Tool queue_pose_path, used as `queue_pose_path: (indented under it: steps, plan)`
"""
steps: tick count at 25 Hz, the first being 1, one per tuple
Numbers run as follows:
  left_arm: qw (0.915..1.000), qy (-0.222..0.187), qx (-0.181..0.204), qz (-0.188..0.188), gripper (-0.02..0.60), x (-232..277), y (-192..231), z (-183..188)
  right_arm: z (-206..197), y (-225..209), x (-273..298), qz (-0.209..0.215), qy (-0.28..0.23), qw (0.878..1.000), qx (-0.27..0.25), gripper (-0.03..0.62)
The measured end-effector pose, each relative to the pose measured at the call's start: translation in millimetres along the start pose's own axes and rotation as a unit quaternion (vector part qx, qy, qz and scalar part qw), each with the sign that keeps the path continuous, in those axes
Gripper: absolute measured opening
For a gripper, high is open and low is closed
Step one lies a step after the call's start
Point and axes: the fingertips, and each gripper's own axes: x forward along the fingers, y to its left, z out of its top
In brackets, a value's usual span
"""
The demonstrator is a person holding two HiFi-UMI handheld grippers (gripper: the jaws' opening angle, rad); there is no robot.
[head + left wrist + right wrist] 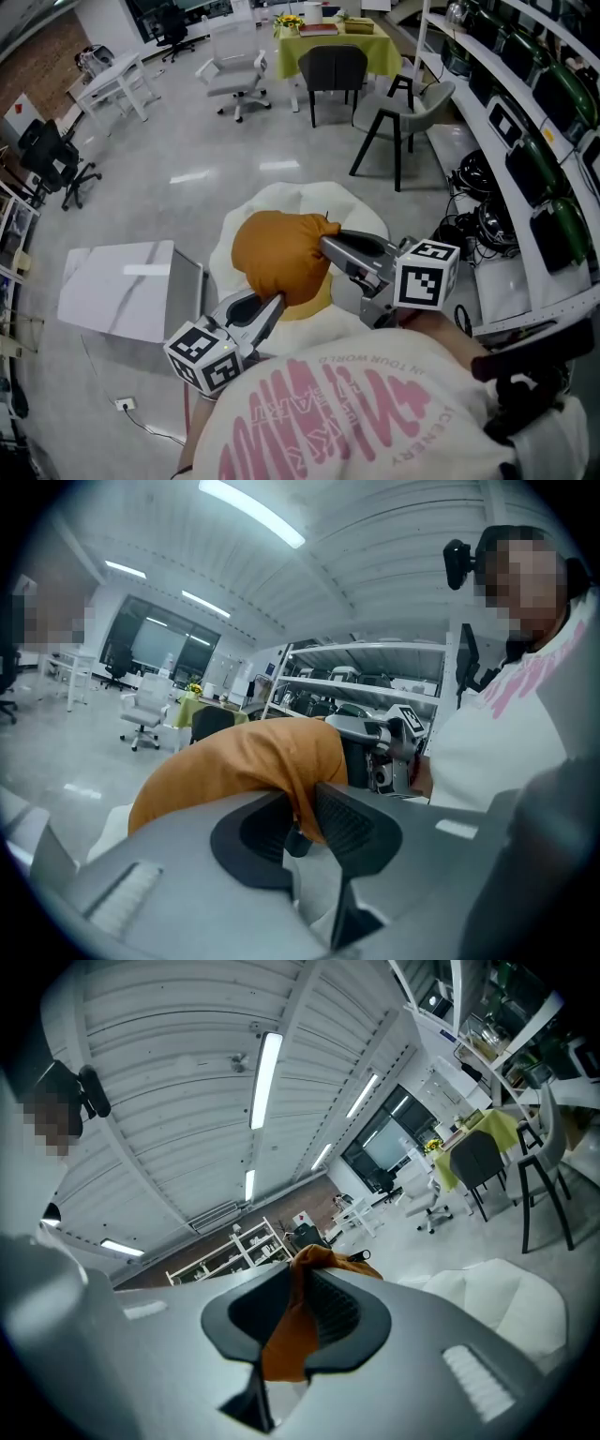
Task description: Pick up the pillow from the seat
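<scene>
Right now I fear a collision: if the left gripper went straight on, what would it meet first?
The orange pillow pinched by the left gripper; just behind, probably the right gripper on the pillow's far side, though depth is unclear.

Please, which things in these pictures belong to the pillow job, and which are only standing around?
Part of the job:
- orange pillow
- white seat below it
- left gripper and right gripper, each pinching the pillow's fabric

Only standing around:
- white office chair
- dark chair
- green table
- cables
</scene>
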Motion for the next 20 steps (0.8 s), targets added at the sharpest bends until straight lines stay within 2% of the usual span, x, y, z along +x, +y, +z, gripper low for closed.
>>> queue_pose_path:
  steps: [20]
  plan:
    - [0.9996,0.023,-0.014,0.002,0.094,8.7,8.3,-16.9,-13.7,-18.2,3.2,-0.011,0.020,1.000,0.010,0.061]
